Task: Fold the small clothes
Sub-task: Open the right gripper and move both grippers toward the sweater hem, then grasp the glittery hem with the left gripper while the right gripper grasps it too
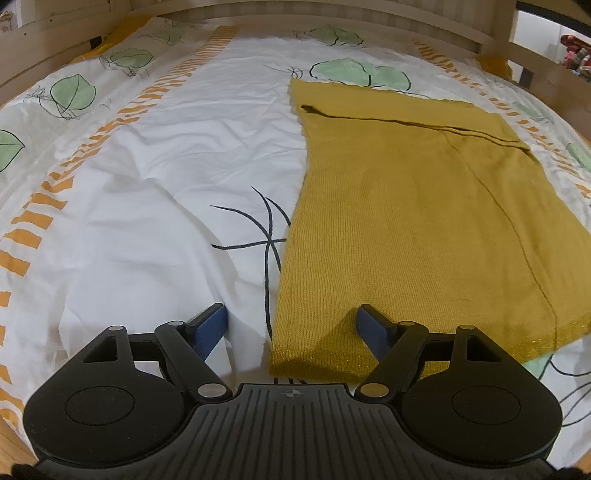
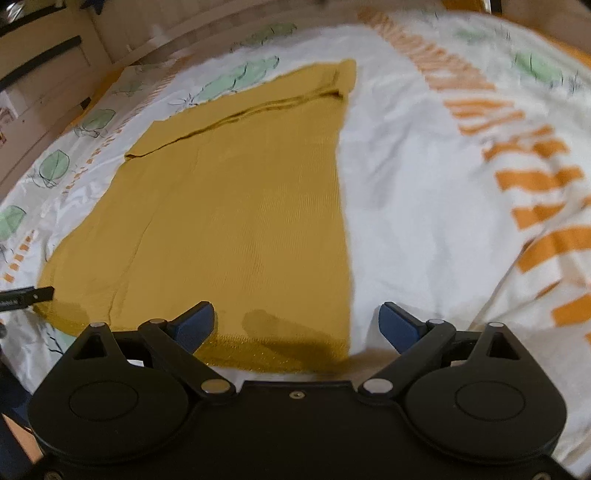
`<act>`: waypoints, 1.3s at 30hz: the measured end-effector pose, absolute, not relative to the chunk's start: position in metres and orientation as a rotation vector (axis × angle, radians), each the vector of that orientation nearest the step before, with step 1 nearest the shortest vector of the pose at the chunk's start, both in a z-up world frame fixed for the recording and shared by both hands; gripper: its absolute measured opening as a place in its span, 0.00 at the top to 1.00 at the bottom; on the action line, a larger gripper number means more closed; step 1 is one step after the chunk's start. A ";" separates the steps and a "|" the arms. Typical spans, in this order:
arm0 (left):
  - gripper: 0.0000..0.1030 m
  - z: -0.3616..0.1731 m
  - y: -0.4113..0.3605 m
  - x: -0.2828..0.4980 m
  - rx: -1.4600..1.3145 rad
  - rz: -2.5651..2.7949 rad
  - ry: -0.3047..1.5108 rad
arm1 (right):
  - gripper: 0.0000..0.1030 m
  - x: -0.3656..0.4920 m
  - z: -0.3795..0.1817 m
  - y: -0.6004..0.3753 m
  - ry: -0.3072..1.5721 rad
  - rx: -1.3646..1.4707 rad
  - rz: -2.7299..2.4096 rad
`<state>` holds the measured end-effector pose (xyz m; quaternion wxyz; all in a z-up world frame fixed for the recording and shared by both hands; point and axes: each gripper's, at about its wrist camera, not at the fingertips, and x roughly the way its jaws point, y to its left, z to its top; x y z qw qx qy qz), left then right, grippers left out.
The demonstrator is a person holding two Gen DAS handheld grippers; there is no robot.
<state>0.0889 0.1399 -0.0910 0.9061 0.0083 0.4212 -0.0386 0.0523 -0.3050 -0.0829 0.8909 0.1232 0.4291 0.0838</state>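
mustard knit garment (image 1: pixel 406 221): soft, limp | grasp: near hem corners | left hand-held gripper (image 1: pixel 291 325), right hand-held gripper (image 2: pixel 297 319): jaws spread, empty

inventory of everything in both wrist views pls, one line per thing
knit garment: 1, mustard yellow, flat on the bed cover, sleeve part folded across its far end, near hem by both grippers
bed cover: 1, white with orange dashed stripes, green leaves and dark line drawings, under the garment
bed frame: 1, pale wood, slatted rail along the far side
colourful item: 1, red and pink, far right beyond the frame, too small to identify
left gripper: 1, black with blue fingers, open, straddling the garment's near left hem corner
right gripper: 1, black with blue fingers, open, over the near right hem corner
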 end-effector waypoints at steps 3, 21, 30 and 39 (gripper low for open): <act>0.26 -0.092 0.141 0.089 0.012 -0.083 0.869 | 0.07 0.054 -0.084 -0.305 0.900 0.264 0.178; 0.44 -0.089 0.145 0.083 -0.009 -0.103 0.855 | 0.32 0.055 -0.085 -0.301 0.907 0.268 0.189; 0.52 -0.075 0.137 0.068 0.029 -0.162 0.778 | 0.34 0.055 -0.085 -0.300 0.908 0.268 0.197; 0.52 -0.084 0.132 0.080 0.073 -0.111 0.813 | 0.34 0.054 -0.085 -0.299 0.906 0.262 0.196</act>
